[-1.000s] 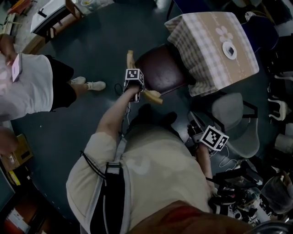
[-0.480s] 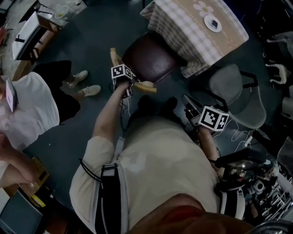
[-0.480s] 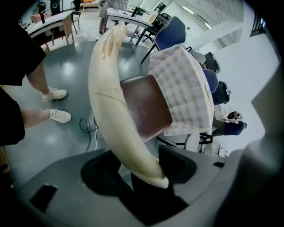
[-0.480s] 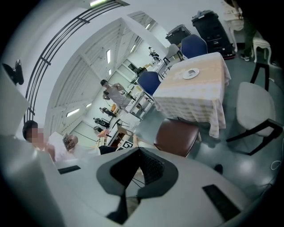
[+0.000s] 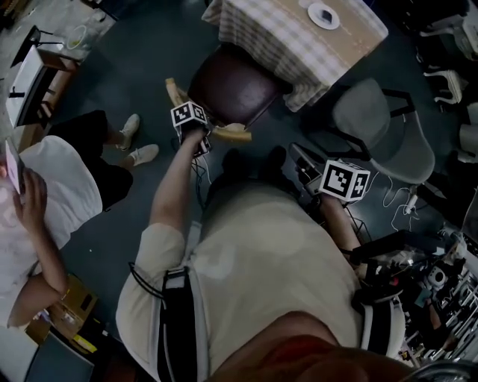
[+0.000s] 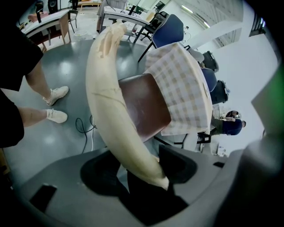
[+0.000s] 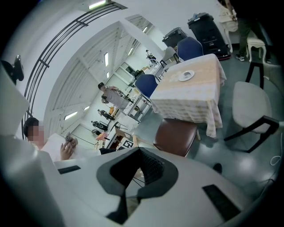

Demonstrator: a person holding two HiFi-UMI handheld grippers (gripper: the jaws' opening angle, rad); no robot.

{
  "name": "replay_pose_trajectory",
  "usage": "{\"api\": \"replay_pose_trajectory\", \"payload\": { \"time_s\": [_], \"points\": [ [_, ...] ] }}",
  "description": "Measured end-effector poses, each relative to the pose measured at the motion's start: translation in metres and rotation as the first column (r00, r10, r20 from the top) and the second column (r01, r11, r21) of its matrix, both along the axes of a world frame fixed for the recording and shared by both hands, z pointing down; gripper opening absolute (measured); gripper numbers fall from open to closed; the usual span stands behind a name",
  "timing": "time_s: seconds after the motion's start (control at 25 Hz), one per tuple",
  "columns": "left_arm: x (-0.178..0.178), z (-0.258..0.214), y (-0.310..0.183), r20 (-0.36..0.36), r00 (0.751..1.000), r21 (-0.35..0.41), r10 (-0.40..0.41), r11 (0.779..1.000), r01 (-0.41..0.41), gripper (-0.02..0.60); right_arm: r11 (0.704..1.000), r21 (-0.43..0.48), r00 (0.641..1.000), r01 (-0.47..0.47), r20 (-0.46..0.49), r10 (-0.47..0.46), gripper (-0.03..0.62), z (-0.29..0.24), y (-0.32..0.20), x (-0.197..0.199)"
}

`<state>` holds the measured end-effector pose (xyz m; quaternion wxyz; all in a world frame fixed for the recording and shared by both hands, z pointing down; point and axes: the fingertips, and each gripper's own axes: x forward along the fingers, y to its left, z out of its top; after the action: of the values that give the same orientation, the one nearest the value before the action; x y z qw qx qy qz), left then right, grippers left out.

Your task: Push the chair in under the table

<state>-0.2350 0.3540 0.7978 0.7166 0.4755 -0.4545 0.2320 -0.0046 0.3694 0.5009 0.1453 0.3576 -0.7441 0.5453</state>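
The chair has a dark brown seat (image 5: 231, 93) and a curved cream backrest (image 5: 230, 135). Its seat front reaches the hanging checked cloth of the table (image 5: 284, 37), which carries a small white plate (image 5: 323, 13). My left gripper (image 5: 203, 128) is shut on the backrest (image 6: 111, 97), which runs up between its jaws in the left gripper view, with the seat (image 6: 144, 106) and cloth (image 6: 184, 88) beyond. My right gripper (image 5: 308, 170) hangs by my right side, shut and empty (image 7: 138, 159), pointing towards the chair (image 7: 175, 135) and table (image 7: 191, 88).
A grey office chair (image 5: 381, 130) stands right of the table, close to my right gripper. A person in a white top (image 5: 45, 194) stands at the left, white shoes (image 5: 138, 153) near the chair. A cable (image 6: 84, 128) lies on the floor. Cluttered equipment (image 5: 418, 291) fills the lower right.
My left gripper has shifted a little towards the table with the backrest in its grip. The head view has swung, so chair and table sit higher and further left. The right gripper stays shut.
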Motion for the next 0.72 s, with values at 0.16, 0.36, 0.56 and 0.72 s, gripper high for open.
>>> {"api": "replay_pose_trajectory", "payload": {
  "time_s": [0.16,0.36,0.56,0.72],
  "points": [
    [0.005,0.003,-0.005,-0.003,1.000,-0.006,0.005,1.000,-0.005,0.261,1.000,0.000,1.000,-0.021,-0.003,0.021,0.009,0.003,0.001,0.006],
    [0.006,0.005,-0.005,0.002,1.000,-0.018,0.016,1.000,-0.015,0.262,0.999,-0.007,0.999,-0.043,0.005,0.043,0.009,0.005,0.003,0.011],
    [0.006,0.005,-0.003,0.009,1.000,-0.034,0.026,0.999,-0.026,0.264,0.999,-0.005,0.999,-0.032,0.004,0.032,0.009,0.005,0.004,0.008],
    [0.005,0.005,-0.003,0.007,0.999,-0.041,0.031,0.999,-0.031,0.265,1.000,-0.008,1.000,-0.025,0.004,0.025,0.009,0.005,0.005,0.006]
  ]
}}
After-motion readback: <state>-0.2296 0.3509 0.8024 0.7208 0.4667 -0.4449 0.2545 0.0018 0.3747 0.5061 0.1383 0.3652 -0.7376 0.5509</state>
